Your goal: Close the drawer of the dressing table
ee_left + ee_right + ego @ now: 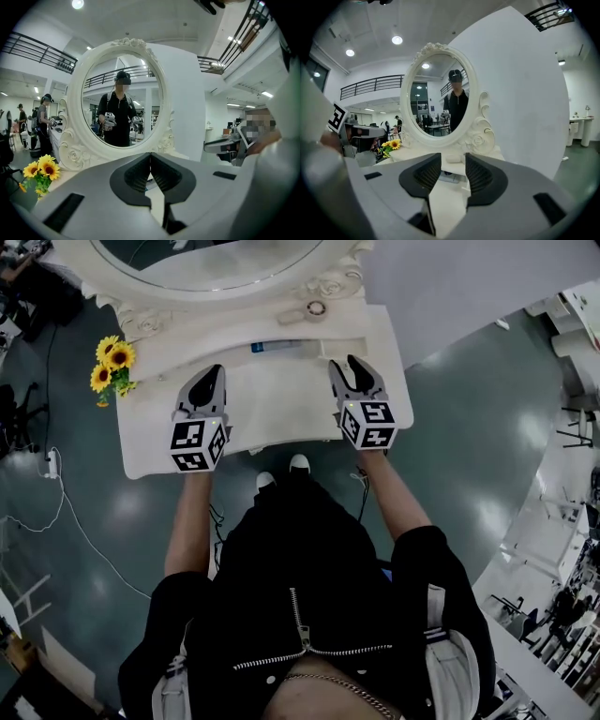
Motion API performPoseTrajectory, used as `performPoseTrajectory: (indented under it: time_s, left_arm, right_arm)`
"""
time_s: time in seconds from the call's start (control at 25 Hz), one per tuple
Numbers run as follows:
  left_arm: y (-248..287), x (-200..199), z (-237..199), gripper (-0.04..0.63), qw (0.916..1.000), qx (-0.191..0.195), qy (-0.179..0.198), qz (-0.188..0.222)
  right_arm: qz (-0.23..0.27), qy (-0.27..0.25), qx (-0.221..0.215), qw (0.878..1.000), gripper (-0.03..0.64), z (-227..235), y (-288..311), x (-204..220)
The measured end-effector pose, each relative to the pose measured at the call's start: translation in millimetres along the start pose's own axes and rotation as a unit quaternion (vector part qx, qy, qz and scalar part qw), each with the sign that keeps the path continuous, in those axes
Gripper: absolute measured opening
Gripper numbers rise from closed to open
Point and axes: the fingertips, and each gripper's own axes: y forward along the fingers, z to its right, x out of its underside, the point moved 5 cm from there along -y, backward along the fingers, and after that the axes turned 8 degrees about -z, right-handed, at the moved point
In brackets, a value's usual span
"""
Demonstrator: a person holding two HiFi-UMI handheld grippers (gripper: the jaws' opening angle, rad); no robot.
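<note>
The white dressing table point(155, 442) stands below me with its drawer point(277, 395) pulled out toward me. A blue-and-white tube point(279, 347) lies at the drawer's back, just under the tabletop edge. My left gripper point(212, 371) hovers over the drawer's left side, its jaws point(150, 154) shut with nothing between them. Over the drawer's right side my right gripper point(345, 365) stands open and empty, a clear gap showing between its pads point(453, 157). Both grippers point at the oval mirror point(206, 268).
A sunflower bunch point(111, 367) sits at the table's left end. A small round object point(316, 308) lies on the tabletop by the mirror frame. A white partition point(450, 287) stands behind on the right. A cable point(56, 502) runs across the floor at left.
</note>
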Motion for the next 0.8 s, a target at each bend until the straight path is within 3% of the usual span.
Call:
performPoseTrajectory:
  time_s: [0.52, 0.8]
  left_arm:
    - [9, 20, -5, 0.021, 0.999, -0.025, -0.013, -0.035]
    - [7, 30, -20, 0.021, 0.997, -0.053, -0.024, -0.052]
  right_arm:
    - [-0.14, 0.05, 0.036, 0.988, 0.15, 63, 46, 103]
    - [-0.212, 0.035, 0.049, 0.975, 0.161, 87, 79, 143]
